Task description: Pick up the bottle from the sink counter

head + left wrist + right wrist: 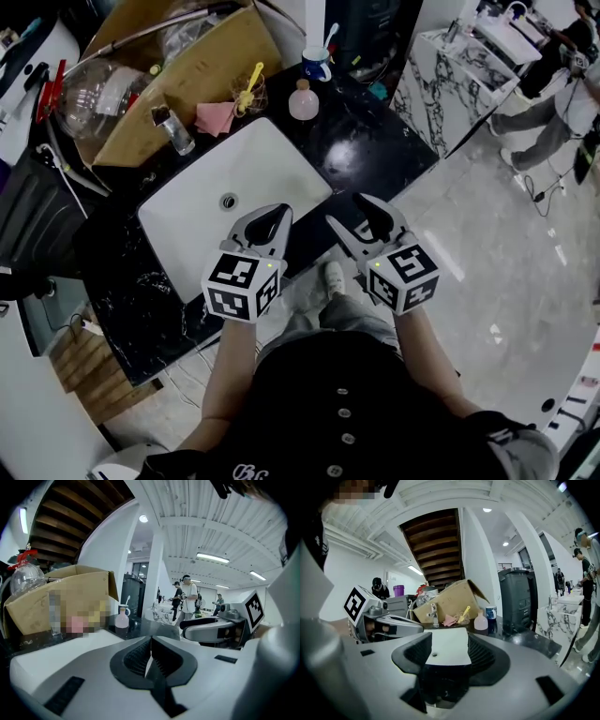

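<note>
The pink round-bodied bottle [303, 101] stands upright on the black sink counter [375, 141], behind the white basin [253, 159]. It also shows far off in the left gripper view as the bottle [122, 619] and in the right gripper view as the bottle [481, 621]. Both grippers hover over the counter's near edge, well short of the bottle. My left gripper [272, 216] [151, 644] is shut with nothing in it. My right gripper [367, 208] [445, 644] is open and empty, and the white basin shows through the gap between its jaws.
A blue cup [317, 66] with a toothbrush stands just behind the bottle. A faucet [176, 131], a pink cloth [216, 117], a yellow brush [251, 84] and a cardboard box [187, 66] line the back. A marble counter [459, 75] and people [553, 84] are at the far right.
</note>
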The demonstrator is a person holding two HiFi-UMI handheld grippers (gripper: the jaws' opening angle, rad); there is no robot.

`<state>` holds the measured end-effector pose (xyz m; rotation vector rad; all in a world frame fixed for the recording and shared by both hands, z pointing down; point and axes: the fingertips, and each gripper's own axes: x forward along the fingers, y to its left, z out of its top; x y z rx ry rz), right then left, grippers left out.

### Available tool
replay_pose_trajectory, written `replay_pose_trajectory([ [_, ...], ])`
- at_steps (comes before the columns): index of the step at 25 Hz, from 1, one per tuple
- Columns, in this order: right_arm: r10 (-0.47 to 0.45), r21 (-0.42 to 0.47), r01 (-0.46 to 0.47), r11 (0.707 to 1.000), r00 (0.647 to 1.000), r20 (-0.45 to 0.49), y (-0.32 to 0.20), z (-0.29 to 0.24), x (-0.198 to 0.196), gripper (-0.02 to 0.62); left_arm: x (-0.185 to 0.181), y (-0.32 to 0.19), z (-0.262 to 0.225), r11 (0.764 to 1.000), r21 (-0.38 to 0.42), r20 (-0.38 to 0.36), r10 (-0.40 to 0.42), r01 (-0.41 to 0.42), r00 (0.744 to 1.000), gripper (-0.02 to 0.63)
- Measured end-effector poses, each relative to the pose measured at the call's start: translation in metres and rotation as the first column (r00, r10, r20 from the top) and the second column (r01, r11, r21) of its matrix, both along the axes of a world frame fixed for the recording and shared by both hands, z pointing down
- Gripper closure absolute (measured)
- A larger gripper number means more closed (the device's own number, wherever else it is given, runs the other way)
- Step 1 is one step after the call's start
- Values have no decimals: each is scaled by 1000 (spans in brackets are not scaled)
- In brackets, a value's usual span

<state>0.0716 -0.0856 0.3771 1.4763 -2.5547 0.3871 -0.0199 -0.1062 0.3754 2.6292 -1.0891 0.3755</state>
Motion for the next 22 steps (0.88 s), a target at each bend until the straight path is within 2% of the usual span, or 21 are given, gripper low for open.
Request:
replay_pose_trajectory([
  [5,-46,-11,45,999,999,-21,-47,-3,19,365,17,-38,-2,1000,3,23,-23,23,999,584],
  [9,-97,-14,96,995,995,-25,-81,-2,31,364,20,-63,1,996,-4,33,-91,91,995,584],
  [17,-221,-16,221,975,975,-35,-139,3,34,361,28,-107,6,980,-9,24,-200,201,979,584],
  [22,-285,-27,284,959,958,-39,-157,10,33,351,34,-124,8,968,-12,15,-251,251,968,584],
])
